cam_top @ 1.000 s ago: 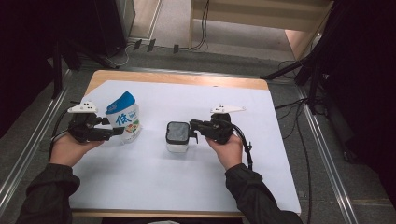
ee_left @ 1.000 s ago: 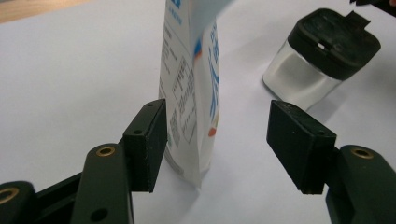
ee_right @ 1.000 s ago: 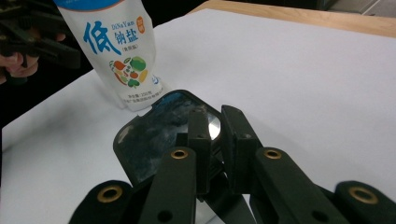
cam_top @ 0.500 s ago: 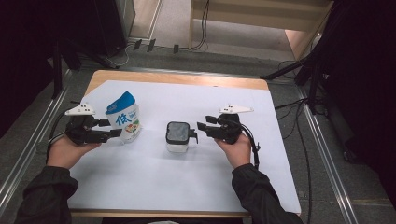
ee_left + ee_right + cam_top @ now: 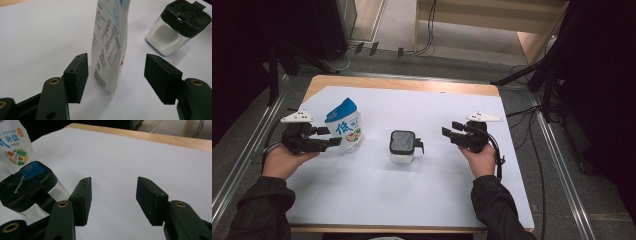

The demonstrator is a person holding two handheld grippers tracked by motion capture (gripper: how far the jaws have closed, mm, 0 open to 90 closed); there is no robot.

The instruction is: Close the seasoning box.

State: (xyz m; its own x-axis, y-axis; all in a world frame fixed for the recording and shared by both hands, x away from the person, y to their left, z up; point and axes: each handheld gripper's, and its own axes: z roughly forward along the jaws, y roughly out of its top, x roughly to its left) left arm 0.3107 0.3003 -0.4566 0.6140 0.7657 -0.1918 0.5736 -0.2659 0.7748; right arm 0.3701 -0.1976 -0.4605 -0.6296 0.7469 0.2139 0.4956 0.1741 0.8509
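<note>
Now left tool (image 5: 116,77) unclenched around salt pouch (image 5: 110,45); right tool (image 5: 112,200) released, jar (image 5: 402,146) between.

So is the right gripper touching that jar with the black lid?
Apart. In the high view, white table cover shows between the right gripper and the jar; in the right gripper view, its open jaws hold nothing and the jar sits off to the side.
</note>
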